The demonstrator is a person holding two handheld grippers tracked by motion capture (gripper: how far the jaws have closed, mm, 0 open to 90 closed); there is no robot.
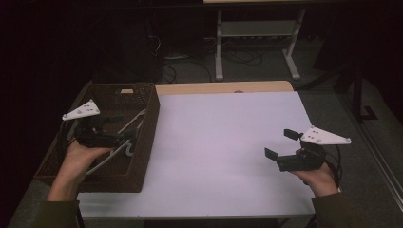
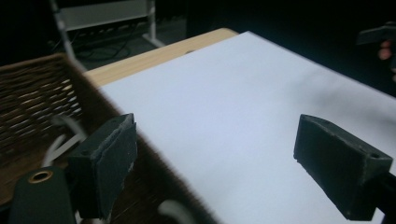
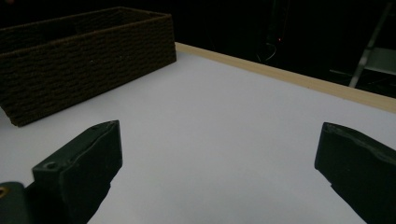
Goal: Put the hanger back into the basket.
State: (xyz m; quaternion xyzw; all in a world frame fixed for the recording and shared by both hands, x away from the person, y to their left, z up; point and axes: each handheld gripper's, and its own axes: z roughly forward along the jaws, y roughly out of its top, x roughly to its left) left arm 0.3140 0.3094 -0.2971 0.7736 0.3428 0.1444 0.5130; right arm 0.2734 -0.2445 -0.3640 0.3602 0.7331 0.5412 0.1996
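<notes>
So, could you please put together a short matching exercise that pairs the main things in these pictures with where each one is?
Things:
1. dark brown woven wicker basket
2. white plastic clothes hangers
3. left gripper
4. right gripper

Places:
A. open above the white table top, near its right edge
B. lying inside the basket
C. open over the basket, nothing between its jaws
D. standing on the left end of the table

Pairs: 1-D, 2-B, 3-C, 4-A
</notes>
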